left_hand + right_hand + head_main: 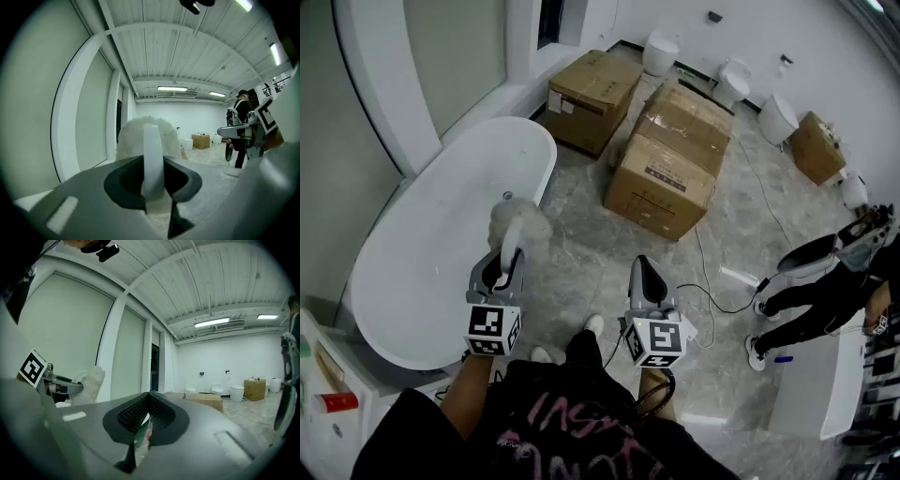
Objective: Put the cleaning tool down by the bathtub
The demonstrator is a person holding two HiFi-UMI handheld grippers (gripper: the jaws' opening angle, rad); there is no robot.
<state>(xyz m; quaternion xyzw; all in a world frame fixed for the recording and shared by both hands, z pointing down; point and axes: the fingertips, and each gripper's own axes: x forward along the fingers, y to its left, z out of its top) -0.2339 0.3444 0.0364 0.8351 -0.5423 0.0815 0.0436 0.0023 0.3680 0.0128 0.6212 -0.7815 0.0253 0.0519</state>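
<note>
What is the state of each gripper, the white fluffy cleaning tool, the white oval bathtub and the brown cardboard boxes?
White fluffy cleaning tool: held in the air, not yet put down.
Left gripper: shut on the cleaning tool's handle.
Right gripper: shut, holding nothing.
White oval bathtub: upright, empty.
Brown cardboard boxes: closed.
</note>
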